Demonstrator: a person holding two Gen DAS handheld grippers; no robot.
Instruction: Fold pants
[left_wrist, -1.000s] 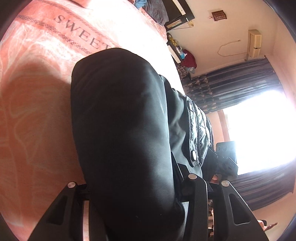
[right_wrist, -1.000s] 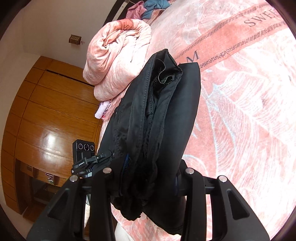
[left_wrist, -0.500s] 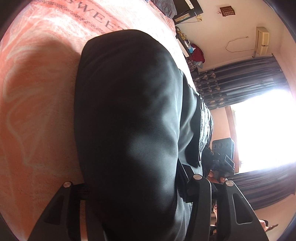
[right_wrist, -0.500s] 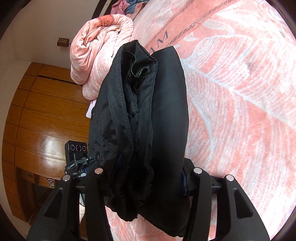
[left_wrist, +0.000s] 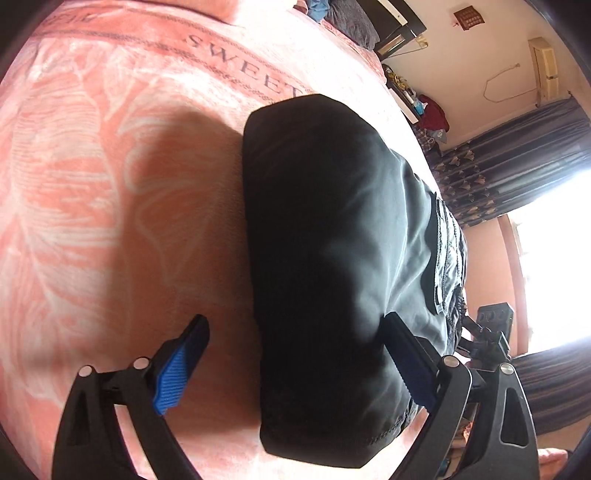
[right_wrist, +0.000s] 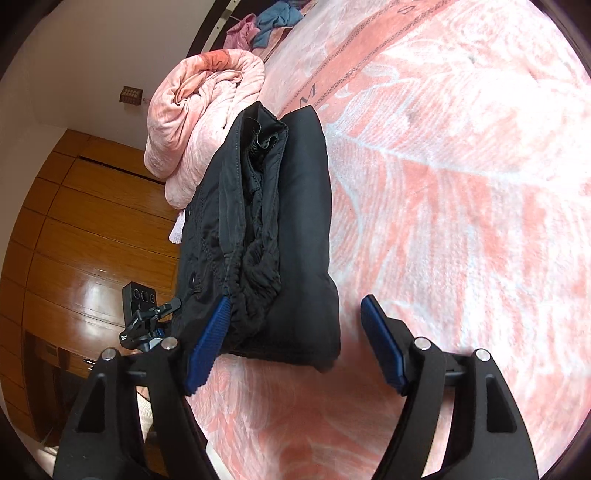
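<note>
The black pants (left_wrist: 332, 258) lie folded into a thick stack on the pink bedspread (left_wrist: 92, 221). My left gripper (left_wrist: 295, 343) is open, its blue-padded fingers spread on either side of one end of the stack; the right finger touches the fabric. In the right wrist view the folded pants (right_wrist: 273, 240) show their gathered waistband end. My right gripper (right_wrist: 295, 317) is open around that end, the left pad against the waistband, the right pad clear of the cloth over the bedspread (right_wrist: 461, 184).
A rolled pink quilt (right_wrist: 199, 110) lies on the bed beyond the pants. Loose clothes (right_wrist: 266, 22) sit at the far bed edge. A wooden wardrobe (right_wrist: 74, 240) stands beside the bed. Dark curtains (left_wrist: 517, 155) and a bright window are on the other side.
Both grippers were shut on the folded pants and have opened. The stack now rests on the bedspread, and both grippers have drawn back a little.
</note>
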